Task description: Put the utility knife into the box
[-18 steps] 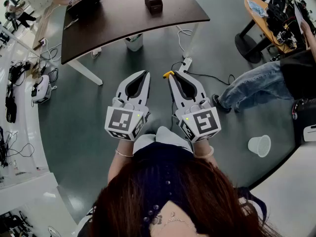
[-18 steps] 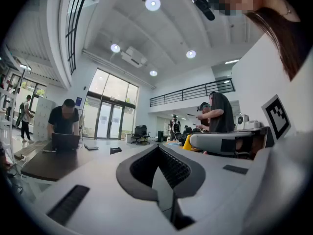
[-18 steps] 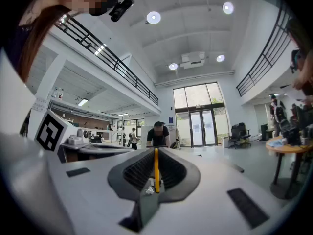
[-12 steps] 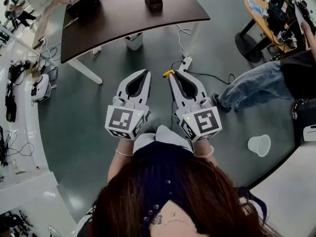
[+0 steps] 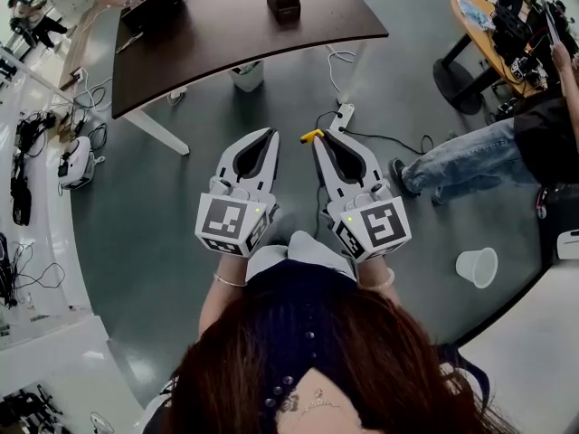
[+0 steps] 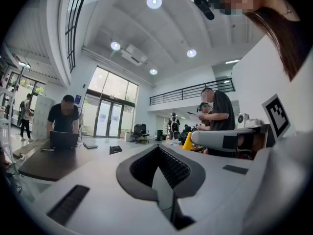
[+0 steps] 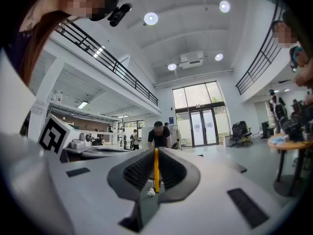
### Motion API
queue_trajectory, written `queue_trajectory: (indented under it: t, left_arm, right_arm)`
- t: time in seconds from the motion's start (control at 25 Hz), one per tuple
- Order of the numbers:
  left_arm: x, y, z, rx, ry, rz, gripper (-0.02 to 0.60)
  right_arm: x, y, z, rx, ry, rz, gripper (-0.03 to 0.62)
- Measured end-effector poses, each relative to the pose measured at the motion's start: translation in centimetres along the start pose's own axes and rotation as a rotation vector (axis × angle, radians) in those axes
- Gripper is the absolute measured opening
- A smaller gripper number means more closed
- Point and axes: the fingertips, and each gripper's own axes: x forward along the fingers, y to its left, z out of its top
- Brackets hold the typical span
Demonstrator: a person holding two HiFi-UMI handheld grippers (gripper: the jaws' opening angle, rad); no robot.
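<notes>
**A:** Utility knife (image 7: 156,166) — where was it at that moment?

**B:** Going across from the left: the left gripper (image 5: 265,136), lower centre-left of the head view, had its jaws pressed together with nothing between them. Its own view showed only the ribbed pads (image 6: 171,168) meeting. Just to the right of it, the right gripper (image 5: 318,139) had its jaws clamped on the knife. In the right gripper view a thin yellow strip stood upright between the pads, and in the head view a yellow end poked out at the tips.

**A:** And the box (image 5: 281,1)?

**B:** It was at the top centre of the head view, a dark open box with dividers, standing on the brown table (image 5: 226,52). It was well apart from both grippers, with bare grey floor (image 5: 163,215) between. The grippers hung side by side over that floor, close to the person's body, pointing towards the table.

**A:** So how far along would you say it was?

**B:** The pick-up looked done, since the knife was off any surface and held in the right jaws. Everything after that was left — carrying it to the table, bringing it over the box and releasing it inside. I'd put it at about the start of the carry.

**A:** Anything further right?

**B:** A seated person's legs in jeans (image 5: 470,156) at the right edge, and a white paper cup (image 5: 477,267) on the floor at lower right. Neither lay between the grippers and the table.
</notes>
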Motion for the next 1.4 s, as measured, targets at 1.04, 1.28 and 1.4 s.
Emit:
queue_trajectory:
  t: [1.04, 1.28, 1.4]
  left_arm:
    - [18.8, 11.6, 0.4, 0.004, 0.001, 0.032, 0.0]
    - [24.0, 14.4, 0.5, 0.005, 0.017, 0.06, 0.0]
    - [26.5, 16.0, 0.4, 0.007, 0.022, 0.054, 0.0]
  right_arm:
    - [17.5, -13.8, 0.2, -0.046, -0.02, 0.031, 0.034]
    - [22.2, -17.9, 0.2, -0.04, -0.015, 0.059, 0.033]
    - [24.6, -19.6, -0.4, -0.03, -0.007, 0.055, 0.032]
